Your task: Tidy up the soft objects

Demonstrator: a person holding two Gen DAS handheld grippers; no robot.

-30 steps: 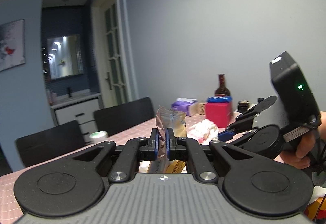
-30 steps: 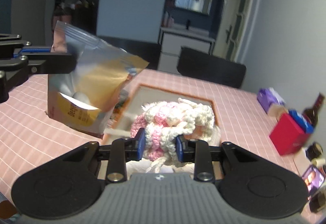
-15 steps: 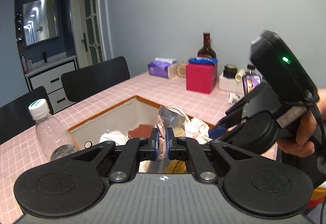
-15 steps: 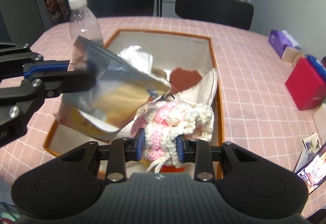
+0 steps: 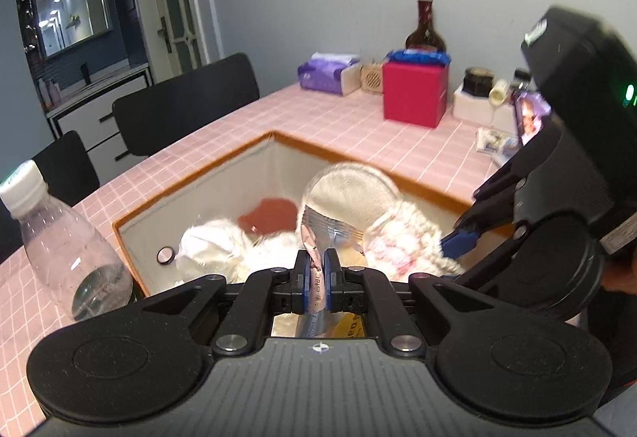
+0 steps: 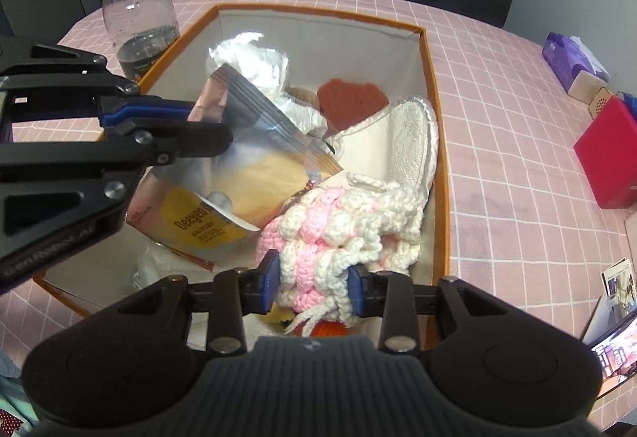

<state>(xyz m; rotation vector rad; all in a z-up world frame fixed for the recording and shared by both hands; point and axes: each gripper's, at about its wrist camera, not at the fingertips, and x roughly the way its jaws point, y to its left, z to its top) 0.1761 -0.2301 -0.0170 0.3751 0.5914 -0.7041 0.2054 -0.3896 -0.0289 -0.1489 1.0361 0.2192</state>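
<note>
Two grippers hold soft items over the box (image 6: 432,55).
Left gripper (image 5: 314,274) pinches the pouch (image 6: 239,174); right gripper (image 6: 312,283) squeezes the crochet piece (image 6: 350,222); releasing together could tangle them, centre frame.

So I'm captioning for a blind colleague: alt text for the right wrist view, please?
The right hand-held gripper clamps a pink-and-white crocheted piece above an orange-rimmed box of soft items, while the left hand-held gripper holds a foil pouch over it. A plastic bottle stands beside the box.
</note>
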